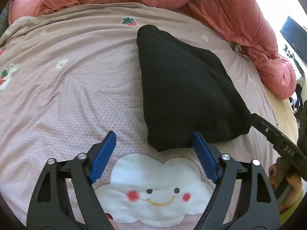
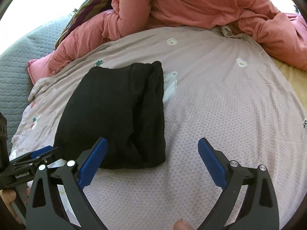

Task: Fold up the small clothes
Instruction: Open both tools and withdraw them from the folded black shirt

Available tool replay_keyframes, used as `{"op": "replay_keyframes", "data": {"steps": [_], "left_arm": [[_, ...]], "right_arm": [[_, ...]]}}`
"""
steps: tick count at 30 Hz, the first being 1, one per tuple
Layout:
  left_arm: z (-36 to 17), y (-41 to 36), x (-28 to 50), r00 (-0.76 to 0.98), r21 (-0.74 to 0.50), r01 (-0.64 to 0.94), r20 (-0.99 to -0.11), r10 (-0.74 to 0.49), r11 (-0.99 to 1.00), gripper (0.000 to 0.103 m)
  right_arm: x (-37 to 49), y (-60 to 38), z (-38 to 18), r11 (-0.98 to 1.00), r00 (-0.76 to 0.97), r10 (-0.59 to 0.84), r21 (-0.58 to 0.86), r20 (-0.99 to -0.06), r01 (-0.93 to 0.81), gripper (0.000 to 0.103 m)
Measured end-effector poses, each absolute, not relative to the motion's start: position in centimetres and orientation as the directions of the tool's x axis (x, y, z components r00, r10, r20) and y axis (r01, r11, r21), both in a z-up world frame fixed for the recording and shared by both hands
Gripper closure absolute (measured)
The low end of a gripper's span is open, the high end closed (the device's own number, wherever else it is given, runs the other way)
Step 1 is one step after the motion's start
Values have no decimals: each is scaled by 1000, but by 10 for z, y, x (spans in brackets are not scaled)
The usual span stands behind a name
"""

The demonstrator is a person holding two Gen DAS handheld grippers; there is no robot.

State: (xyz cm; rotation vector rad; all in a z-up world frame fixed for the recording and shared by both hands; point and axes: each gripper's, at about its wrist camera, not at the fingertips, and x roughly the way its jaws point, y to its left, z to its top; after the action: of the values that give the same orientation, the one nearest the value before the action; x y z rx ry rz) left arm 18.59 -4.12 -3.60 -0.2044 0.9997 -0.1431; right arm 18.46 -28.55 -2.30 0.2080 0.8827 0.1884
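Blue fingertips [image 1: 199, 145] of my left gripper [image 1: 153, 149] sit at the near edge of the black garment [image 1: 182, 88], which lies folded into a compact bundle on the pink bedspread [image 1: 67, 95], just beyond a smiling cloud patch [image 1: 153, 187]. That gripper's jaws stand wide; one pad looks to be right against the cloth's hem, but nothing is pinched between them. From the other side, my right gripper [image 2: 152, 153] is spread just as wide, its left pad overlapping the garment's near corner in the view and its right pad over bare bedspread; it grips nothing either.

I judge the fold on this piece to be done or nearly so: the cloth is doubled over itself with a layered edge showing on its right side, and both grippers have let go. What may remain is a tidy-up or moving on to another item, though I see no other small garment waiting. A rumpled salmon quilt [image 2: 191, 3] is heaped along the far side of the bed.
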Motion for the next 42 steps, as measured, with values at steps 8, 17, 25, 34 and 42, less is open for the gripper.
{"op": "replay_keyframes", "data": {"steps": [8, 17, 25, 34, 42], "left_arm": [[-23, -31, 176, 567, -210, 7, -805, -177, 978, 10], [-6, -25, 158, 605, -184, 11, -781, -153, 983, 10], [10, -19, 135, 652, -176, 11, -745, -141, 984, 10], [24, -12, 106, 704, -162, 8, -700, -121, 987, 10], [26, -13, 79, 725, -144, 16, -679, -111, 989, 10]], "right_arm": [[173, -286, -6, 963, 656, 244, 258, -715, -77, 5], [151, -279, 18, 964, 701, 249, 244, -668, -110, 5], [123, -275, 40, 967, 745, 242, 216, -622, -134, 4], [98, -271, 52, 971, 777, 231, 194, -585, -143, 4], [74, -269, 55, 974, 794, 218, 174, -568, -143, 4]]}}
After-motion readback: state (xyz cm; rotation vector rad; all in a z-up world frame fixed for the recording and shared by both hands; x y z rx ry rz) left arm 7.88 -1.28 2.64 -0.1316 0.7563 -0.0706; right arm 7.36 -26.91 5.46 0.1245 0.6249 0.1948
